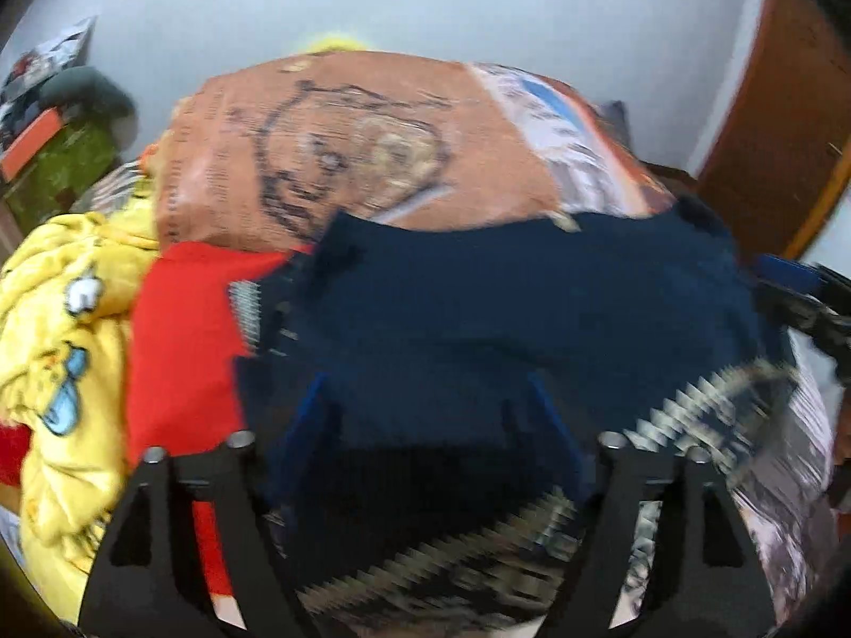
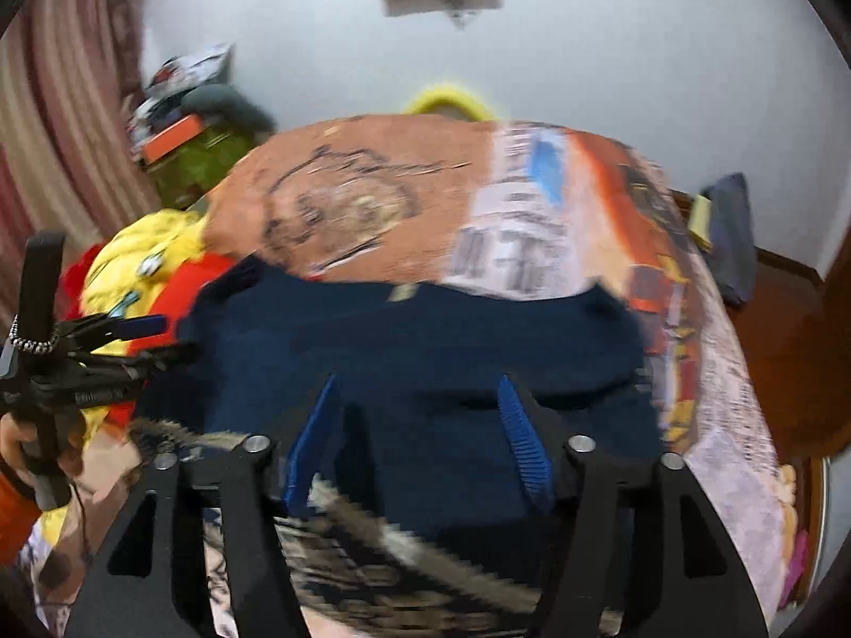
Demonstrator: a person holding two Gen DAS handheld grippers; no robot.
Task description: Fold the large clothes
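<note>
navy garment [image 2: 415,340] is lying flat on the printed bedspread [image 1: 340,159] with its long axis running side to side, both the left gripper [image 1: 433,404] and right gripper [image 2: 420,414] hovering released over its near edge, probably empty though blur is hiding detail.

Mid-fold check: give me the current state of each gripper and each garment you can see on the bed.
Left gripper: open, nothing held.
Right gripper: open, nothing held.
Navy blue garment: spread flat on bed, released.
Yellow cartoon-print garment: crumpled, unfolded.
Red garment: bunched, partly under navy one.
</note>
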